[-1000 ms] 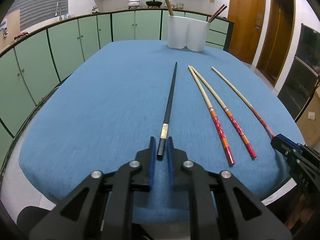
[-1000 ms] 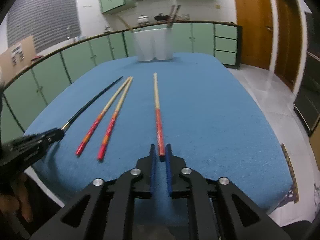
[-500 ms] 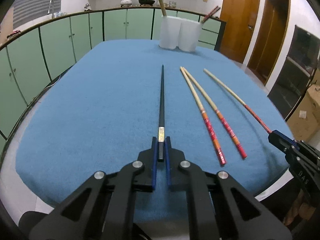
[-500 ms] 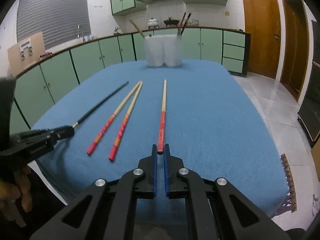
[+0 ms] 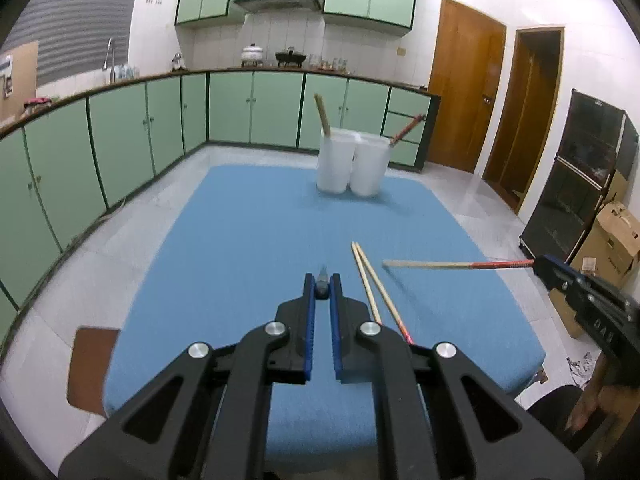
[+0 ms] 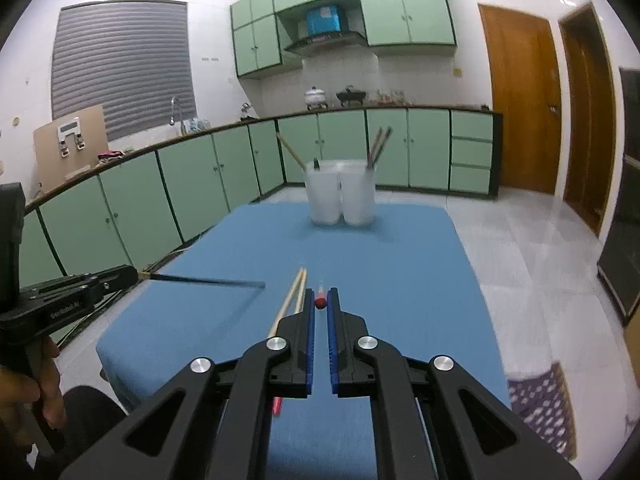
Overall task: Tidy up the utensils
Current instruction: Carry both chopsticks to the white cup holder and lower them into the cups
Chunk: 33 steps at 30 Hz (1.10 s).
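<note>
My left gripper [image 5: 322, 290] is shut on the black chopstick [image 5: 322, 285], held above the blue table [image 5: 248, 240] and seen end-on; in the right wrist view the black chopstick [image 6: 208, 280] points right from the left gripper [image 6: 132, 274]. My right gripper [image 6: 320, 302] is shut on the red-handled wooden chopstick [image 6: 320, 301], lifted; the left wrist view shows this chopstick [image 5: 452, 265] level in the air. Two more red-handled chopsticks [image 5: 374, 284] lie on the table. Two white cups [image 5: 352, 166] stand at the far end.
The cups hold a few chopsticks [image 6: 378, 146]. Green cabinets [image 5: 120, 140] run along the left and back. A cardboard box [image 5: 612, 240] and a dark cabinet [image 5: 580, 176] stand right of the table. A brown stool [image 5: 94, 368] is at the table's left corner.
Both grippers have lifted their chopsticks off the table and risen well above it. The two other chopsticks stay on the cloth.
</note>
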Each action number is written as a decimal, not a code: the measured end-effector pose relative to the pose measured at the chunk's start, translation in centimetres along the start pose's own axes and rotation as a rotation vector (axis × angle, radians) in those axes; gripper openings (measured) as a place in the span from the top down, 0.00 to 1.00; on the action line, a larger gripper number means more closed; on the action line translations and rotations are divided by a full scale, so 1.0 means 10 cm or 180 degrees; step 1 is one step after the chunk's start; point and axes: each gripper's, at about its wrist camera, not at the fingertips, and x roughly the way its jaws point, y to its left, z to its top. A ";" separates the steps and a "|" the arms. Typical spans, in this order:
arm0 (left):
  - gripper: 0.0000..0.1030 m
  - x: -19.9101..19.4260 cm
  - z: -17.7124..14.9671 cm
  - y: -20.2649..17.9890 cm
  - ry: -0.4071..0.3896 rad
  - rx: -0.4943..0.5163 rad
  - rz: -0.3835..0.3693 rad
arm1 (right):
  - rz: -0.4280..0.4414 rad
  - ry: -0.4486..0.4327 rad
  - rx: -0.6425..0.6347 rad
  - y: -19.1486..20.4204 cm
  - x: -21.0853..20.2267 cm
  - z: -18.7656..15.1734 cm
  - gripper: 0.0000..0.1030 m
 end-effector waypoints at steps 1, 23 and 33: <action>0.94 -0.01 0.08 0.00 -0.0017 0.0020 -0.0006 | 0.0005 -0.0015 -0.0025 0.01 0.01 0.07 0.94; 0.94 0.43 1.09 0.06 0.0255 0.0224 -0.0300 | 0.0217 0.0428 -0.0400 0.06 0.71 1.28 0.94; 0.94 0.50 1.53 -0.10 0.0183 0.0365 -0.0341 | 0.0264 0.0406 -0.0461 0.00 0.78 1.77 0.94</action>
